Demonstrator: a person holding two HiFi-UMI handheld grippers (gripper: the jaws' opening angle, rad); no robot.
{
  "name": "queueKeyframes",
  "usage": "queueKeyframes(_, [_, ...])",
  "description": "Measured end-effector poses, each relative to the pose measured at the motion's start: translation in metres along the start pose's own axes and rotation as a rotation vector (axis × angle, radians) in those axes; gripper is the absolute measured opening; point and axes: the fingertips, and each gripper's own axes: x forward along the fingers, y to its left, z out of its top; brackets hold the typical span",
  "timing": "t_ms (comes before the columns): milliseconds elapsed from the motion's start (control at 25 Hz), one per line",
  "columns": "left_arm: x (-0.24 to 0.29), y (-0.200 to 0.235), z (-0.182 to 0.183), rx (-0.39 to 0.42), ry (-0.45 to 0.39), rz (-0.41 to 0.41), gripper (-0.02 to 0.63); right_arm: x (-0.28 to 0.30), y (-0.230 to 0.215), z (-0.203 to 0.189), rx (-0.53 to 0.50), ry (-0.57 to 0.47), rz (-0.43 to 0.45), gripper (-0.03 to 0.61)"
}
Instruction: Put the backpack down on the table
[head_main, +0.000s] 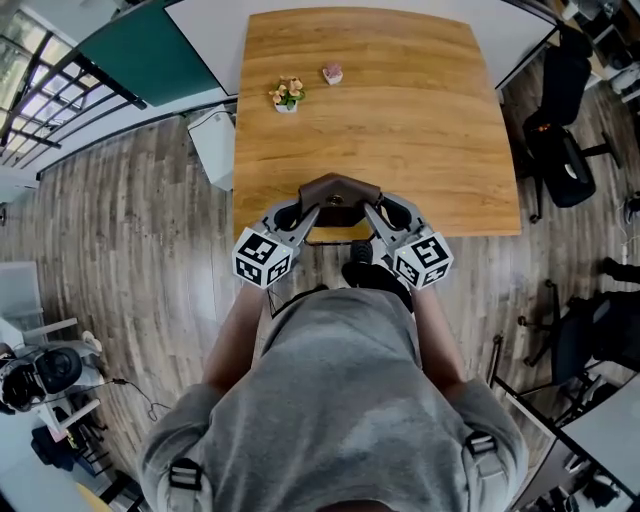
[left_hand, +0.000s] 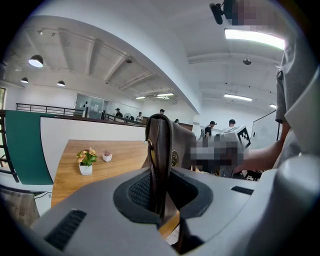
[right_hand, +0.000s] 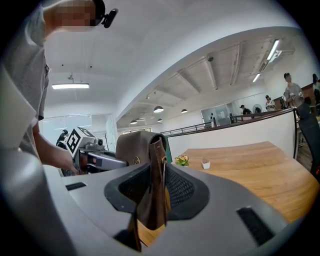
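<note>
we hold the brown backpack (head_main: 338, 196) btw both tools at the near edge of the wood table (head_main: 430, 130): our left gripper (head_main: 303, 213) is clamped on a strap at its left side & our right gripper (head_main: 377, 212) on a strap at its right side. we can't see what's in the bag. far back on the table, well apart from the bag, a little white pot (head_main: 286, 106) has yellow flowers in it, & near it a smaller pot (head_main: 332, 75) has a tiny pinkish plant.
</note>
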Motion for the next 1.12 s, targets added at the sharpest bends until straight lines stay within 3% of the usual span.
queueKeyframes(640, [0.051, 0.029, 0.017, -0.054, 0.014, 0.123, 0.064, 0.039, -0.064, 0.015, -0.055, 0.066, 0.131, 0.107])
queueKeyframes(920, [0.068, 0.043, 0.015, -0.026, 0.038, 0.179, 0.065, 0.056, -0.082, 0.011, -0.075, 0.095, 0.187, 0.107])
queueKeyframes(1120, [0.079, 0.053, 0.017, -0.029, 0.044, 0.176, 0.066, 0.066, -0.093, 0.012, -0.070, 0.104, 0.182, 0.107])
